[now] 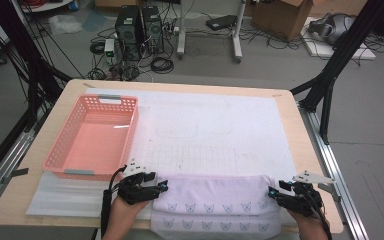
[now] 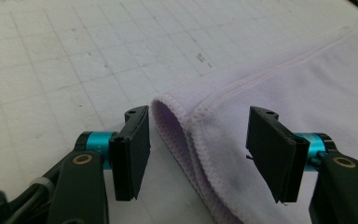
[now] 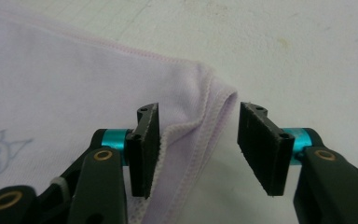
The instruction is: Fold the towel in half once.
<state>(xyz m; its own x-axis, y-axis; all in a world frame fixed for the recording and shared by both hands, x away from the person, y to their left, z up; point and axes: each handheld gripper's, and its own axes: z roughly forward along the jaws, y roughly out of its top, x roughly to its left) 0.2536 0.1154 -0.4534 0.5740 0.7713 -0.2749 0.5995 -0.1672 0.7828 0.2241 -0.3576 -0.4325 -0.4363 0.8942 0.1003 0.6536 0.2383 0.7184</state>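
The left gripper (image 2: 198,154) and right gripper (image 3: 198,149) are both standing spread, each straddling a folded corner of the lilac towel (image 1: 215,202) without pinching it.

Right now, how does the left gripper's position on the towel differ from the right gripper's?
The left gripper straddles the folded towel's left end, its corner lying untouched between open jaws. The right gripper sits at the towel's right end, with the hem brushing one jaw's inner face while the other jaw stands clear over the mat. Both are open and grip nothing.
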